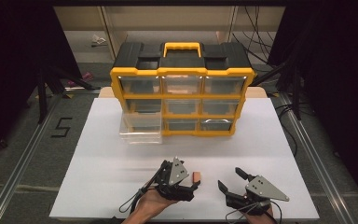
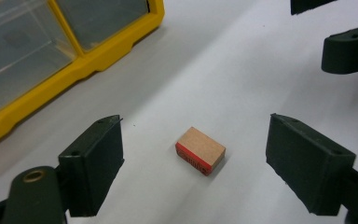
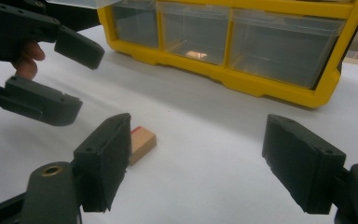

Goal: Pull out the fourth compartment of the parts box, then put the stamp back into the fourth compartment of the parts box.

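Observation:
A small wooden block [image 1: 196,177] with a red edge lies flat on the white board [image 1: 107,177], near the front. My left gripper [image 1: 189,179] is open and points at it from the left. In the left gripper view the block [image 2: 200,150] sits between the wide-spread jaws of my left gripper [image 2: 194,140], touching neither. My right gripper [image 1: 233,181] stands open just right of the block with nothing between its jaws. In the right gripper view the block [image 3: 142,143] lies beside the left jaw of my right gripper [image 3: 198,140], and the left gripper [image 3: 72,77] shows at the upper left.
A yellow and black drawer organizer [image 1: 182,88] with clear drawers stands at the back of the board. Its bottom-left drawer [image 1: 141,129] is pulled out toward me. The board's edges drop to grey floor with metal rails on both sides.

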Tool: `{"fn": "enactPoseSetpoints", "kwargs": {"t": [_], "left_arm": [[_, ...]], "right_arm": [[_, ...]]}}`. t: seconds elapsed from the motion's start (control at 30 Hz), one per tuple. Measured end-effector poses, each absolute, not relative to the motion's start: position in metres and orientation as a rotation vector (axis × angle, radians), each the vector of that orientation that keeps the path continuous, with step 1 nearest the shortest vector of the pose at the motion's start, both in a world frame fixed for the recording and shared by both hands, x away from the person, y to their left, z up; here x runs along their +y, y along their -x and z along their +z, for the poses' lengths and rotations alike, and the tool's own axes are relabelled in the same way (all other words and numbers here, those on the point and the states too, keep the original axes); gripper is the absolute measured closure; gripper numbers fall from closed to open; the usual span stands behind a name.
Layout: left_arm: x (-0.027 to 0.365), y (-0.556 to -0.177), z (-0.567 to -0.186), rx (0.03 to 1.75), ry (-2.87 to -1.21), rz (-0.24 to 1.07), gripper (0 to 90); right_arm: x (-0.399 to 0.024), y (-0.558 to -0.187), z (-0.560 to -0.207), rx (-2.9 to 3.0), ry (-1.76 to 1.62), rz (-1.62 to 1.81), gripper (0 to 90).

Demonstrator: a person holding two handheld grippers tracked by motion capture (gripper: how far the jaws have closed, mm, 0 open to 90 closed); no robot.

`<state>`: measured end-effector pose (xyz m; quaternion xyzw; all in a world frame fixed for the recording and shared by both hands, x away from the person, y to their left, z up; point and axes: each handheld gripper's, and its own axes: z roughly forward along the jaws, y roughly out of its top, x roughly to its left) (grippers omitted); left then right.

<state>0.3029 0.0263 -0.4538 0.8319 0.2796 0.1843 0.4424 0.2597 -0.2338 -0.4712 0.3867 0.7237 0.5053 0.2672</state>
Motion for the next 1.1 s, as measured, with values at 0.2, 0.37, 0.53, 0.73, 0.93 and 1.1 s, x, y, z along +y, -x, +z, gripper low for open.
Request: {"fn": "enactPoseSetpoints", "kwargs": {"t": [0.2, 0.37, 0.53, 0.73, 0.93, 1.1], "left_arm": [[0.02, -0.305, -0.459, 0.708, -2.091, 0.426, 18.5], [0.012, -0.308, -0.464, 0.715, -2.119, 0.396, 18.3], [0.005, -0.312, -0.469, 0.728, -2.144, 0.373, 18.4], [0.0, -0.316, -0.474, 0.745, -2.169, 0.35, 18.3], [-0.004, -0.318, -0.477, 0.748, -2.2, 0.349, 18.3], [-0.007, -0.319, -0.48, 0.747, -2.214, 0.363, 19.5]], "right_arm": [[-0.234, -0.259, -0.471, 1.952, -1.042, 1.366, 24.8], [-0.235, -0.259, -0.471, 1.952, -1.043, 1.365, 24.8], [-0.234, -0.26, -0.471, 1.951, -1.043, 1.367, 24.8], [-0.234, -0.259, -0.471, 1.951, -1.038, 1.37, 24.8], [-0.232, -0.258, -0.47, 1.95, -1.028, 1.368, 24.8], [-0.229, -0.258, -0.47, 1.957, -1.021, 1.362, 24.8]]}}
